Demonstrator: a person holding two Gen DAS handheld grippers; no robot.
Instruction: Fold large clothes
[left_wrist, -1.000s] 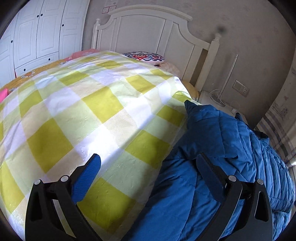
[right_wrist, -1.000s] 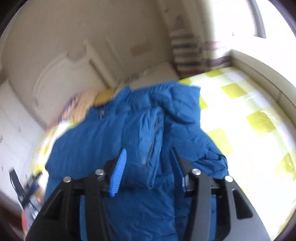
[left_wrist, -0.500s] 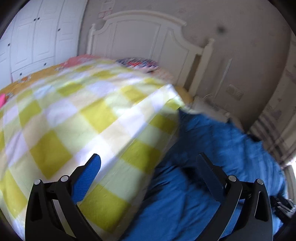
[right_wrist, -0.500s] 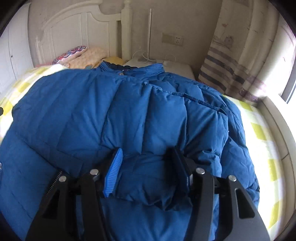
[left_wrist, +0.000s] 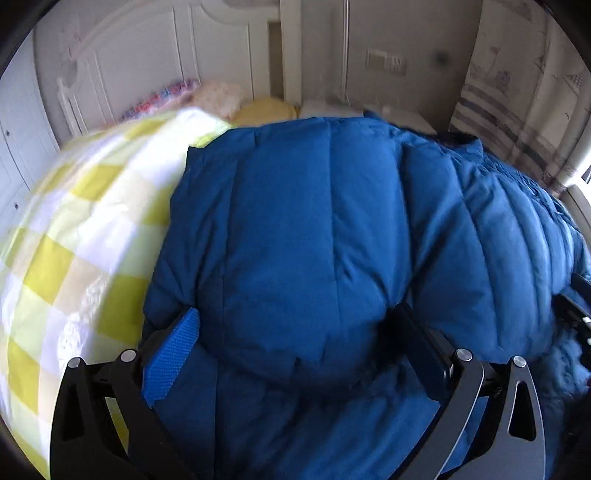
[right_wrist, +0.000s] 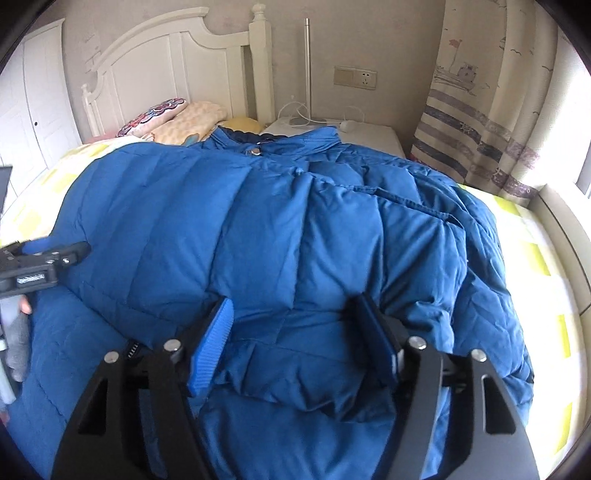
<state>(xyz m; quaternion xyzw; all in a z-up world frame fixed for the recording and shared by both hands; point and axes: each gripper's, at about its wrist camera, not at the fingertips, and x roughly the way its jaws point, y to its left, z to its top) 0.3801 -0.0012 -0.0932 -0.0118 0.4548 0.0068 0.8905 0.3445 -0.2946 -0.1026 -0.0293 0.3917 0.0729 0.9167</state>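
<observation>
— How are the two claws seen?

— The right gripper (right_wrist: 295, 341) is seen with its jaws opening; a puffed fold of the quilted blue down jacket (right_wrist: 280, 229) bulges between its blue ribbed pads (right_wrist: 210, 350), and whether it is still pressed cannot be told. The left gripper (left_wrist: 301, 354) is spread wide, with a padded bulge of the jacket (left_wrist: 314, 240) filling the gap; a grip cannot be confirmed.

— And where is the jacket found?

— It is spread across the yellow-and-white checked bedspread (left_wrist: 66, 236), its collar turned towards the white wooden headboard (right_wrist: 162, 62) and the pillows (right_wrist: 173, 118).
</observation>
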